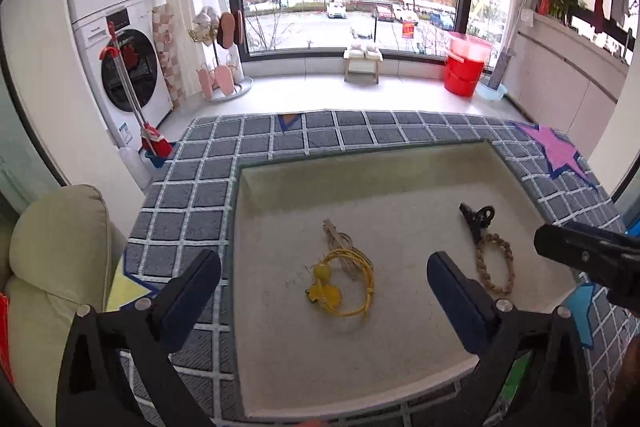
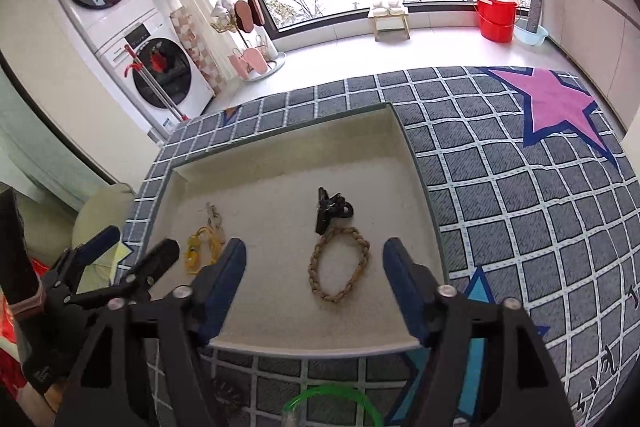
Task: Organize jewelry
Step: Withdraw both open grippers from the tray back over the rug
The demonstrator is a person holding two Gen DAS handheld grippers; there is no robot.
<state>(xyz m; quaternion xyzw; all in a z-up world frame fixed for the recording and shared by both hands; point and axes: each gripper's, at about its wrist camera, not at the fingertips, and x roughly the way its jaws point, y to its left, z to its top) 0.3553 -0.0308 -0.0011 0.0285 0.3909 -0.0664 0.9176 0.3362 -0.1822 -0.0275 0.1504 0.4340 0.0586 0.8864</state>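
Hovering over the shallow cream tray [image 1: 280,367] on the grey checked rug surface [image 2: 500,187], the left tool [image 1: 324,291] and right tool [image 2: 314,273] both gape wide, gripping nothing. Inside the tray lie a yellow cord necklace with yellow beads [image 1: 344,279], a tan braided rope bracelet [image 2: 338,267] and, touching its far end, a black metal clip [image 2: 332,209].

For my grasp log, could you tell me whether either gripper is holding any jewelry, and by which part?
Nothing is held. The left gripper and right gripper are both open above the tray.
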